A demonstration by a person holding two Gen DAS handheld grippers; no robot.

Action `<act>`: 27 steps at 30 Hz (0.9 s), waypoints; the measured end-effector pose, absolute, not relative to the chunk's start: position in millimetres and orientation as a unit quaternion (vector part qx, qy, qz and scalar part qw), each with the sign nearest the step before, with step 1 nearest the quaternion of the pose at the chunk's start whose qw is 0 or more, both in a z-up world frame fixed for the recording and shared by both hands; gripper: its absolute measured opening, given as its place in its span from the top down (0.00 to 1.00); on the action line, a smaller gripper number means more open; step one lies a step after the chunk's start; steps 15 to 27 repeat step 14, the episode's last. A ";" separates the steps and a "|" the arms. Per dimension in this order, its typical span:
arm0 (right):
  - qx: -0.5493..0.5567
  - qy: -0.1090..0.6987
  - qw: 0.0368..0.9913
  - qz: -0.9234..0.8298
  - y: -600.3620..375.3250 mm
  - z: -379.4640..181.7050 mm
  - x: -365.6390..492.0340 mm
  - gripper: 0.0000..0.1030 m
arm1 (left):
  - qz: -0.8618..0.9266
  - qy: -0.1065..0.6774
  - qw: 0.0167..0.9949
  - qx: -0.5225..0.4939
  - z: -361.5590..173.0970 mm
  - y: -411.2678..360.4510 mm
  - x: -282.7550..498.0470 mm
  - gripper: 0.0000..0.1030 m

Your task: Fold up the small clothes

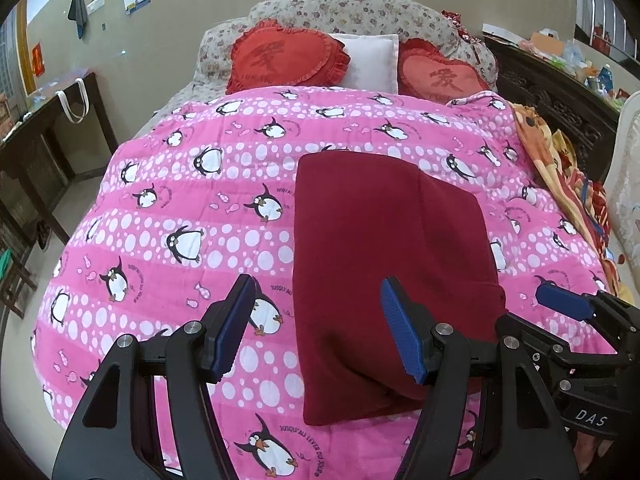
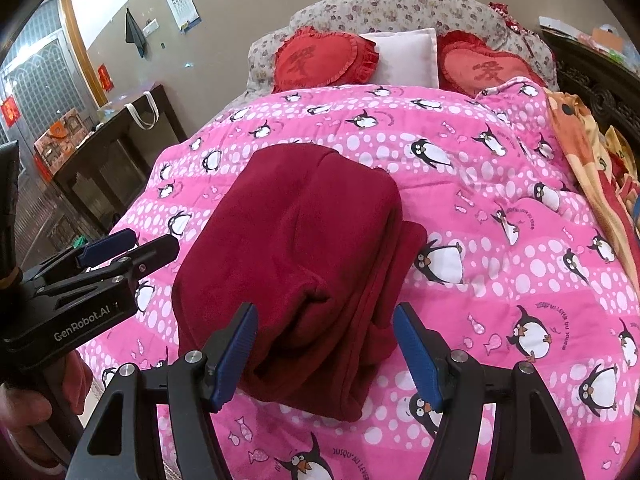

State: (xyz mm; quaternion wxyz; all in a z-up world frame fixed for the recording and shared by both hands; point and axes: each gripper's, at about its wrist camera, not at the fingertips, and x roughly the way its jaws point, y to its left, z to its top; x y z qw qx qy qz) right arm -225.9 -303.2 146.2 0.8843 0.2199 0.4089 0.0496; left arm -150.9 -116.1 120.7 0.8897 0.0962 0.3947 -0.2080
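Note:
A dark red fleece garment [image 1: 384,248] lies folded into a long rectangle on the pink penguin quilt [image 1: 180,208]. My left gripper [image 1: 320,330] is open and empty, hovering above the garment's near left edge. In the right wrist view the same garment [image 2: 296,240] shows stacked folded layers at its near right side. My right gripper [image 2: 326,354] is open and empty, just above the garment's near end. The right gripper also shows at the right edge of the left wrist view [image 1: 568,308], and the left gripper at the left of the right wrist view [image 2: 116,250].
Two red heart cushions [image 1: 284,60] and a white pillow [image 1: 372,60] lie at the head of the bed. An orange patterned blanket [image 1: 560,168] runs along the quilt's right side. A dark wooden table [image 1: 44,128] stands left of the bed; a dark cabinet [image 1: 560,92] stands right.

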 end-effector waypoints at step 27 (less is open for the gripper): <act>0.222 0.399 0.889 0.028 -331.5 138.8 -221.2 0.34 | -0.197 0.409 0.890 0.040 114.4 -79.8 -118.5 0.36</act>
